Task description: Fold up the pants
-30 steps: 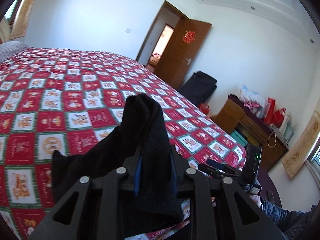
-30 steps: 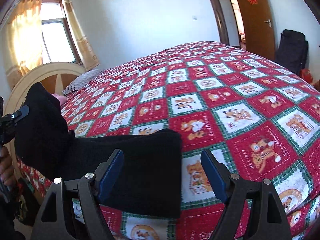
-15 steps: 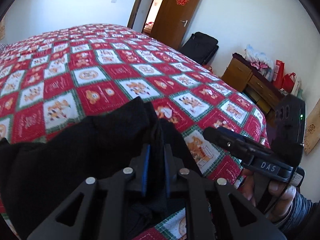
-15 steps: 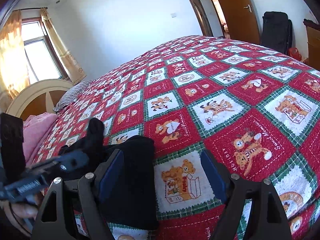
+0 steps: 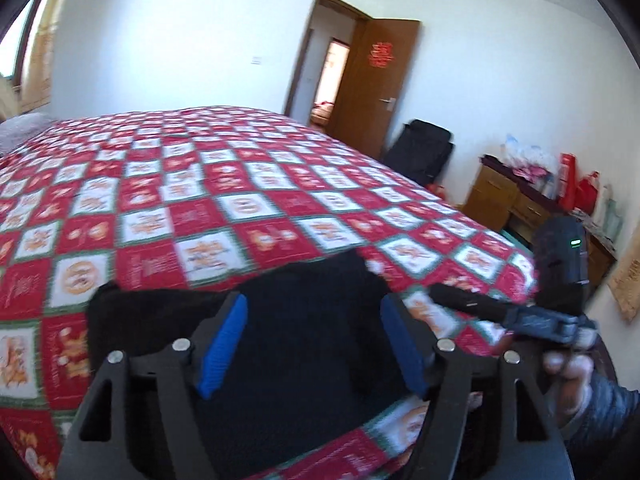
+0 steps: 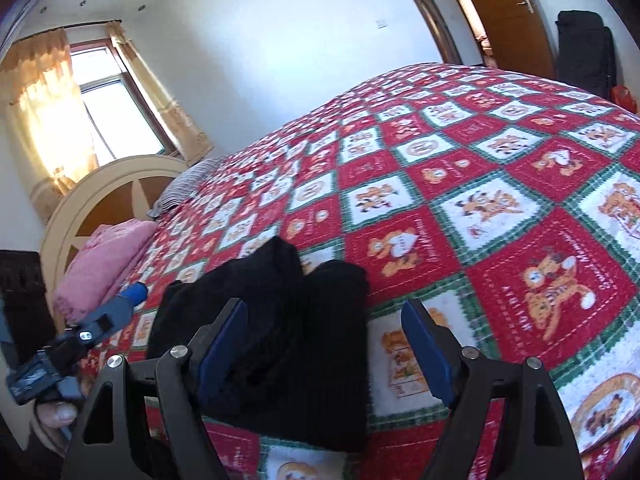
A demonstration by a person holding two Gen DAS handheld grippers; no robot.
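Black pants (image 5: 304, 344) bunched on the quilt (image 5: 240, 208).
Left gripper (image 5: 316, 344) opening, pads off them; right gripper (image 6: 326, 350) spread; their near edge hidden.

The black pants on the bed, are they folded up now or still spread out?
Folded. The black pants lie as a compact, layered bundle near the edge of the red checkered bedspread, with no leg stretched out. Neither gripper holds them.

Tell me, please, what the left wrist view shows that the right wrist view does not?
Only the left wrist view shows the wooden dresser with red bags. Only the right wrist view shows the window, the curtains, the headboard and a pink pillow. Both show the black pants on the red patchwork quilt and the door.
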